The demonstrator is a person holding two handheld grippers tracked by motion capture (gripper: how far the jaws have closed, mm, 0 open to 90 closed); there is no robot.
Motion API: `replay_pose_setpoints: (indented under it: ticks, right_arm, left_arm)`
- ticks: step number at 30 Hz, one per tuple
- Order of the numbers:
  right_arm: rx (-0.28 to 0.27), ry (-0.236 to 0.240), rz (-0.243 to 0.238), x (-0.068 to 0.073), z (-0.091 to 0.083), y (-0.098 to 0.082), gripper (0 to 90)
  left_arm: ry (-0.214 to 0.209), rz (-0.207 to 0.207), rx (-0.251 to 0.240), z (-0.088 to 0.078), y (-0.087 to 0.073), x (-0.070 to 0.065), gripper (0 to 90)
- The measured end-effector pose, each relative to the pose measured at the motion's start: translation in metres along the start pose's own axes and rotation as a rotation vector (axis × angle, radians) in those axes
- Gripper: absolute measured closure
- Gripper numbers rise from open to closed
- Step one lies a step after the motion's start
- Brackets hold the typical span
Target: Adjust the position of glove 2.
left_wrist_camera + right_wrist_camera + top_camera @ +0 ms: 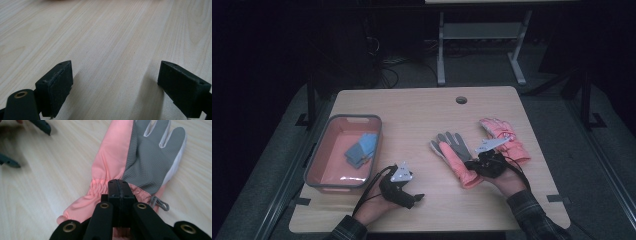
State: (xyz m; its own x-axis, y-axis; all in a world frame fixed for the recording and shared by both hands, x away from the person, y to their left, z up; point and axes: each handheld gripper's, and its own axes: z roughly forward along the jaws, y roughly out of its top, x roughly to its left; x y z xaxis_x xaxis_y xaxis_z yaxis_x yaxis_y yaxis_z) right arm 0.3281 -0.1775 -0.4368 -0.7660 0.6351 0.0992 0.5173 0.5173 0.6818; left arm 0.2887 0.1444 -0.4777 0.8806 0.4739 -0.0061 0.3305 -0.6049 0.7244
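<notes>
A pink glove with a grey palm (452, 152) lies palm up at the table's middle right, fingers pointing away from me. In the right gripper view the same glove (140, 157) stretches ahead. My right gripper (118, 187) is shut, its tips over the gathered cuff, and no fabric shows between the jaws. From above, the right gripper (469, 164) sits at the glove's cuff end. A second pink glove (503, 137) lies just right of the first. My left gripper (416, 198) is near the front edge, and in its own view the left gripper (115, 75) stands open over bare wood.
A pink tray with a grey rim (319, 165) stands at the left and holds folded blue cloths (361, 149). A round cable hole (461, 100) sits near the table's far edge. Beyond the table stands a white desk frame (479, 35).
</notes>
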Motion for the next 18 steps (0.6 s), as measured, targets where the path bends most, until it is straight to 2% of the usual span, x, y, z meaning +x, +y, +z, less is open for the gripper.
replay_pose_setpoints:
  ticks: [10, 18]
  right_arm:
    - [0.002, 0.03, -0.014, 0.006, -0.028, -0.029, 89.0]
    - [0.005, 0.052, -0.035, 0.014, -0.04, -0.045, 88.8]
  left_arm:
    - [0.002, -0.004, 0.002, 0.0, 0.0, 0.0, 12.3]
    - [0.004, 0.0, 0.004, 0.0, -0.001, 0.0, 12.3]
